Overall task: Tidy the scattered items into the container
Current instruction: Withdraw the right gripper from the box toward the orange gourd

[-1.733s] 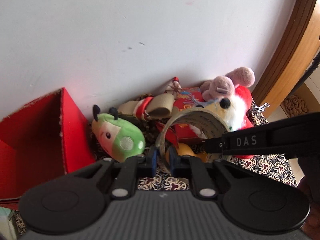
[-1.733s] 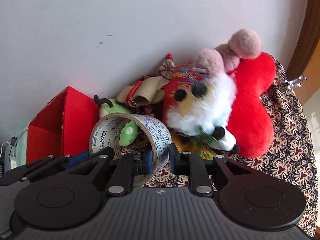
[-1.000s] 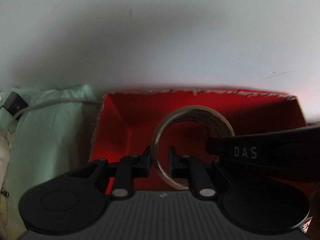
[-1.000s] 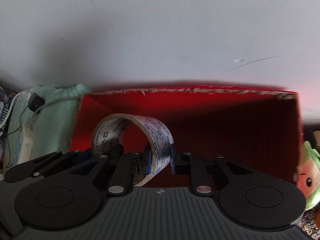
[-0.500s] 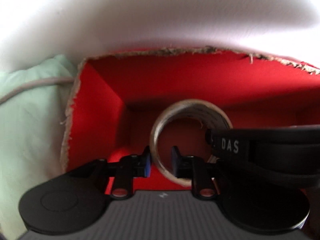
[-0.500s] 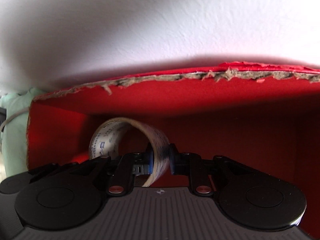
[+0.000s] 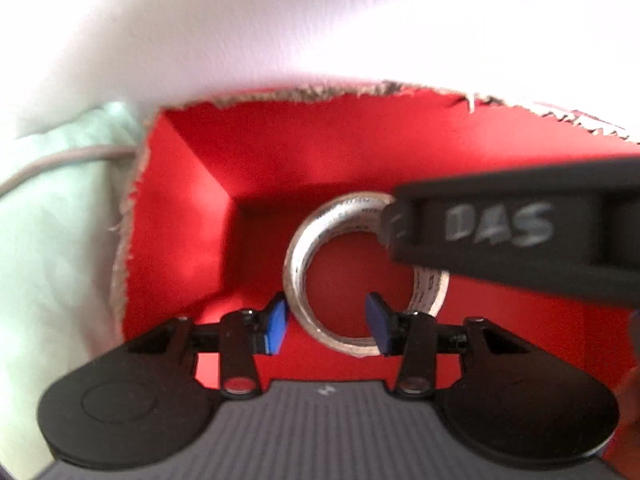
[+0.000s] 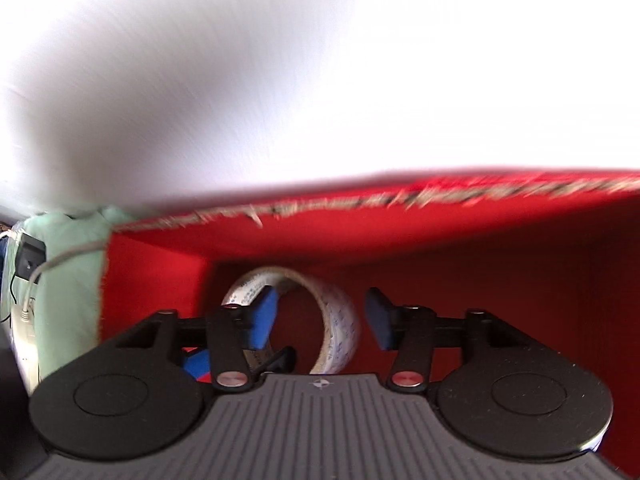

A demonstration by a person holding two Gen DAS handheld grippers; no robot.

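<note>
Both sets of fingers, clamped on the tape roll (image 7: 304, 264) half a second ago, now stand spread, released from its rim. It sits on edge deep inside the red box (image 7: 176, 248), the left gripper (image 7: 326, 322) straddling its near rim and the right gripper (image 8: 320, 316) its right side. Such wide gaps suggest a deliberate drop, so withdrawing won't drag it out.
</note>
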